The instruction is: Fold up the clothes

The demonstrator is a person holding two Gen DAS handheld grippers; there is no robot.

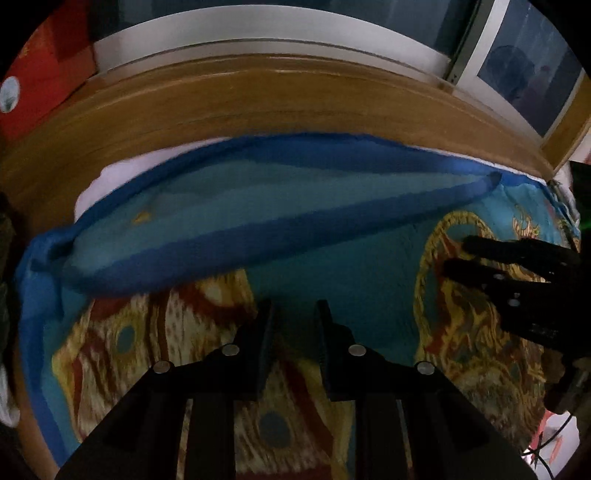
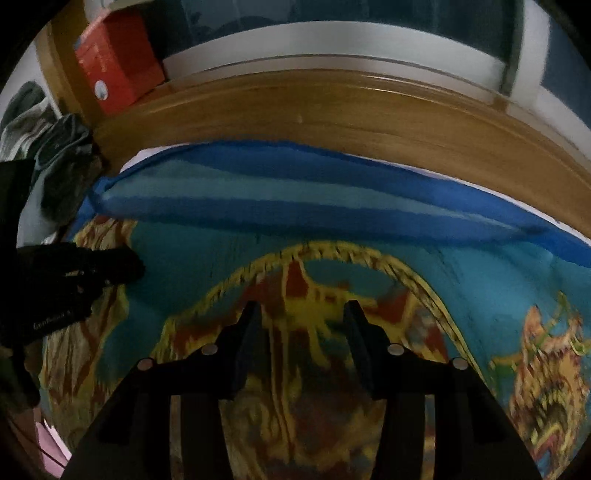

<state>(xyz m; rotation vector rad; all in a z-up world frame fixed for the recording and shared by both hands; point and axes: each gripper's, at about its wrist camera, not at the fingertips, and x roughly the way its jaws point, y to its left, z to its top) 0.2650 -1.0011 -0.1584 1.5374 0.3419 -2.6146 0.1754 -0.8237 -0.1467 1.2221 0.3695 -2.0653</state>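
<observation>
A teal cloth [image 1: 351, 266] with a blue border and gold-and-red patterns lies spread flat. Its far edge is folded back towards me as a long blue-rimmed band [image 1: 258, 206], which also shows in the right wrist view [image 2: 314, 199]. My left gripper [image 1: 293, 308] hovers open over the cloth's middle with nothing between its fingers. My right gripper [image 2: 303, 308] stands open above a gold arch pattern [image 2: 332, 254], also empty. Each gripper shows in the other's view: the right gripper [image 1: 456, 254] at the right edge, the left gripper [image 2: 136, 266] at the left edge.
A wooden ledge [image 1: 277, 99] runs behind the cloth, under a white window frame [image 1: 258, 26]. A red box [image 2: 118, 62] stands on the ledge at the left. Dark crumpled clothes [image 2: 62, 162] lie beside the cloth's left end. White fabric [image 1: 122, 170] peeks out beneath the cloth.
</observation>
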